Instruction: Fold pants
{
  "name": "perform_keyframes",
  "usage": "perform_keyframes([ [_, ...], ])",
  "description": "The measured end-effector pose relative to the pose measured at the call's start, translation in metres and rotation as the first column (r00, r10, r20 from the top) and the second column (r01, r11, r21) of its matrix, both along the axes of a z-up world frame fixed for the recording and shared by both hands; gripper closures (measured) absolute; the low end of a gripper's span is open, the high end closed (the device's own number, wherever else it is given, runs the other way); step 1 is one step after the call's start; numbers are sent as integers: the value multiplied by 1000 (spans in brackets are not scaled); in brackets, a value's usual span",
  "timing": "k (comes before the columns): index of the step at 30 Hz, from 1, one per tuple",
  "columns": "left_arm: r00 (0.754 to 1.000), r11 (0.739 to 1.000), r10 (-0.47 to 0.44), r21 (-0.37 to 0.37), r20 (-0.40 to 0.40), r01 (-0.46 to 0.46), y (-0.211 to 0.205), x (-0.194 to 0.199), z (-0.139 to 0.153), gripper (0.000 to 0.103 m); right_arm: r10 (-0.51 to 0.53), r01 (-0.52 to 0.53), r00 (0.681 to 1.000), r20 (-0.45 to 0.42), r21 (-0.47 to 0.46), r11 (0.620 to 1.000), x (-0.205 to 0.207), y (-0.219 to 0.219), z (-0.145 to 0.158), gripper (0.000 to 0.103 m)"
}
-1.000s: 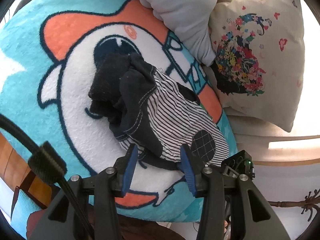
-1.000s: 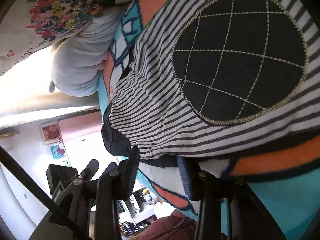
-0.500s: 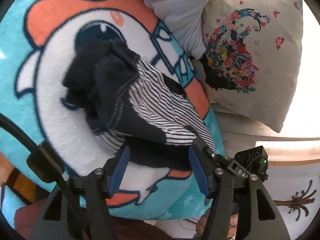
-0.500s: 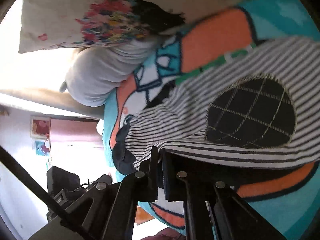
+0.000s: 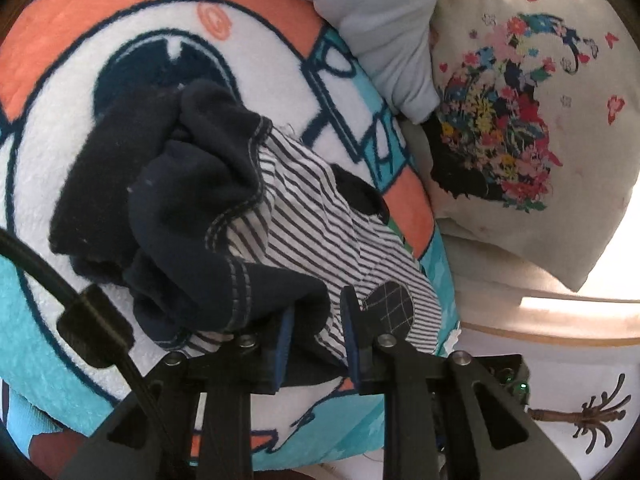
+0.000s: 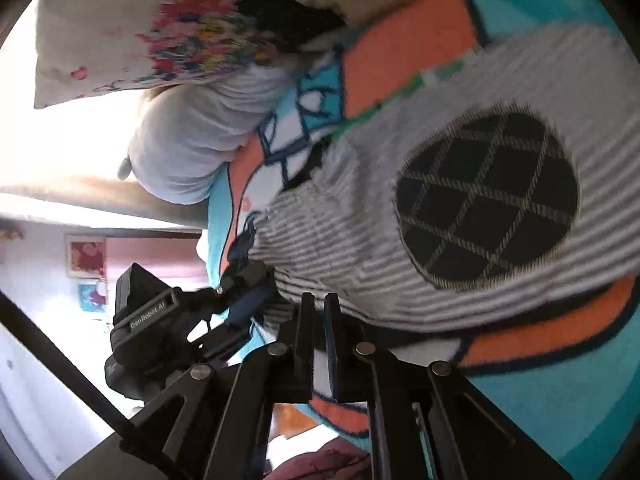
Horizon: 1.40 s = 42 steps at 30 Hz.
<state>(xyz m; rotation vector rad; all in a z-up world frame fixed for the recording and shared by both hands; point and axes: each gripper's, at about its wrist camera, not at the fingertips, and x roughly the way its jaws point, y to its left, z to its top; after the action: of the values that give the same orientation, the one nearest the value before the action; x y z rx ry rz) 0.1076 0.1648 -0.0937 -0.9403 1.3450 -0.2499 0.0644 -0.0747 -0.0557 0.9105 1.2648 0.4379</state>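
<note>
Left gripper (image 5: 316, 330) is closed on the pants (image 5: 248, 216), its blue pads pinching a dark, bunched edge with a little striped cloth caught between them. Right gripper (image 6: 316, 344) has its jaws nearly together at the striped hem just below the round patch (image 6: 486, 200); they look clamped on that edge, though the cloth between them is thin and partly hidden. Taking the same end of the garment at two points makes sense as a way to lift and stretch it flat before any fold, since the pants now lie crumpled in a heap on the blanket (image 5: 60, 320).

Left wrist view shows the whole heap: dark cuffs or waistband piled up on the far side, striped fabric running down toward the grippers, and the small patch near the right jaw. It also shows a floral pillow (image 5: 520, 140) and a pale pillow (image 5: 384, 28) beyond the blanket, well apart from the pants. Right wrist view, blurred, shows none of the dark bundle but gives the patch large and close, and it catches the left gripper beside the same hem.
</note>
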Motion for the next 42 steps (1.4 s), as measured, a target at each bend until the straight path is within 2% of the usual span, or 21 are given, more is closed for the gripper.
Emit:
perform_keyframes([
  [2,1000,1000,-5,-1,-7,5,-2,0,-3,81,-4,5,1000,-22,65,998,-7,-2,-7,89],
  [3,1000,1000,-6,-4,-12,6,-2,0,-5,81,1,2,1000,-28,101,995,-9,-2,-10,80],
  [4,1000,1000,-8,-6,-20,8,-2,1,-6,81,10,-5,999,-39,141,990,-11,0,-14,65],
  [6,1000,1000,-12,-9,-25,12,-2,1,-7,80,5,9,997,-71,194,981,-13,3,-22,47],
  [9,1000,1000,-19,-8,-13,19,-2,-1,-6,71,-42,66,990,-132,184,981,-16,2,-34,45],
  [12,1000,999,-28,-32,-8,28,1,-4,-8,58,-158,179,975,-157,132,975,-20,-18,-39,45],
  [14,999,998,-18,-61,-31,16,5,-4,-16,56,-237,254,957,-170,90,963,-23,-35,-41,45],
  [17,998,997,-2,-79,-67,-3,10,-2,-25,58,-322,337,930,-175,62,939,-29,-56,-41,52],
  [18,998,997,-7,-73,-69,2,11,-1,-26,66,-344,356,923,-172,43,933,-31,-62,-41,62],
  [19,997,998,-29,-49,-69,26,9,1,-25,81,-363,371,916,-170,19,928,-32,-68,-40,75],
  [20,997,999,-44,-33,-58,42,6,3,-23,87,-371,374,913,-169,-10,927,-33,-72,-39,84],
  [21,998,998,-55,-15,-44,54,5,5,-20,89,-370,370,914,-167,-32,929,-33,-75,-39,94],
  [24,996,996,-85,39,14,84,1,12,-4,89,-368,360,921,-126,-82,929,-32,-80,-31,96],
  [27,992,990,-112,97,61,106,-2,27,9,90,-328,319,943,-47,-143,937,-23,-78,-15,97],
  [31,988,986,-115,137,106,100,-3,58,21,90,-262,269,963,61,-219,938,6,-67,13,97],
  [38,973,964,-138,249,188,88,-13,119,29,90,-231,274,959,163,-325,905,84,-59,32,98],
  [40,965,950,-161,297,205,95,-16,131,33,90,-237,282,956,170,-328,901,102,-62,30,98],
  [42,966,948,-164,304,202,97,-14,138,32,88,-264,304,950,165,-309,901,116,-71,24,97],
])
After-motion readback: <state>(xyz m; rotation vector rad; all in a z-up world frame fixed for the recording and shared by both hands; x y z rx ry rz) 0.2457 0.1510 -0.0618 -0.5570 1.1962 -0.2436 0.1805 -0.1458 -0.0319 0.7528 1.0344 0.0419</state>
